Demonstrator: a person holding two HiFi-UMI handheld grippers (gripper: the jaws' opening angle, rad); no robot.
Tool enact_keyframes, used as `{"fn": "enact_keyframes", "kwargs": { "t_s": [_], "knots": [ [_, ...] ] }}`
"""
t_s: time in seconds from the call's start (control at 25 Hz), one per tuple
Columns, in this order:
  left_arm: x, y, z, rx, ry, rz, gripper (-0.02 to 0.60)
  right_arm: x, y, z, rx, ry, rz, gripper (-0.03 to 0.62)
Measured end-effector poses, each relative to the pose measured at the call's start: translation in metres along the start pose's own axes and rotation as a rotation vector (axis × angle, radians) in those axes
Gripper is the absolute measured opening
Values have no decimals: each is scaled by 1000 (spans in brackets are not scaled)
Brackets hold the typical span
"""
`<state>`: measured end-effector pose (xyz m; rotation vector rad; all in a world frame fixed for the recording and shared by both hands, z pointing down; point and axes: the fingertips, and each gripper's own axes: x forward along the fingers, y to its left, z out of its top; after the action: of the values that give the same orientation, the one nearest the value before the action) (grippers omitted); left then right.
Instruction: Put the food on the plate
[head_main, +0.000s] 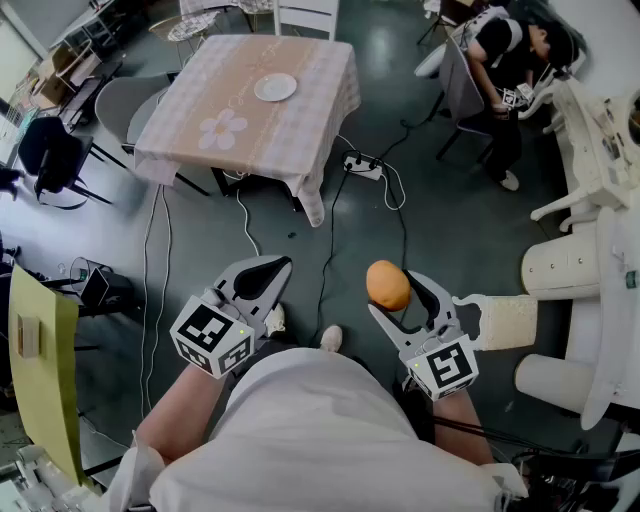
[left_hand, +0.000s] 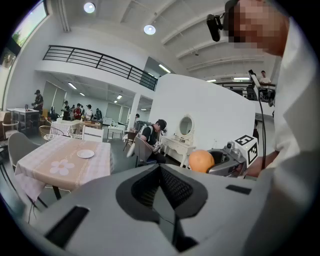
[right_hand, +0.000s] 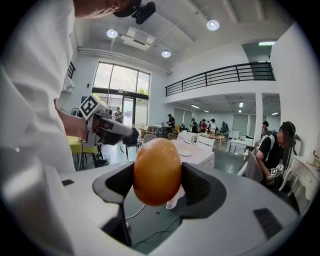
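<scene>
The left tool hangs shut and empty. Well ahead, a small round white plate sits on the pink checked-cloth desk, apparently bare at this distance. The right tool grips a smooth orange egg-shaped food item in mid-air, well apart from the plate. Carrying and placing remain.

Large open hall — mezzanine railing, ceiling downlights, clothed table, people at distant desks.
</scene>
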<state>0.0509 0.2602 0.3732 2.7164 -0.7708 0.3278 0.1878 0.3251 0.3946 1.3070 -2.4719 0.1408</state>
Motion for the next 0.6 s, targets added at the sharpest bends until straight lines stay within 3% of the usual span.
{"fn": "enact_keyframes", "kwargs": {
  "t_s": [0.36, 0.6],
  "knots": [
    [-4, 3, -9, 52, 21, 41, 9, 6, 1, 0, 3, -14, 13, 310],
    [-10, 10, -12, 23, 25, 78, 9, 13, 3, -6, 18, -5, 52, 310]
  ]
}}
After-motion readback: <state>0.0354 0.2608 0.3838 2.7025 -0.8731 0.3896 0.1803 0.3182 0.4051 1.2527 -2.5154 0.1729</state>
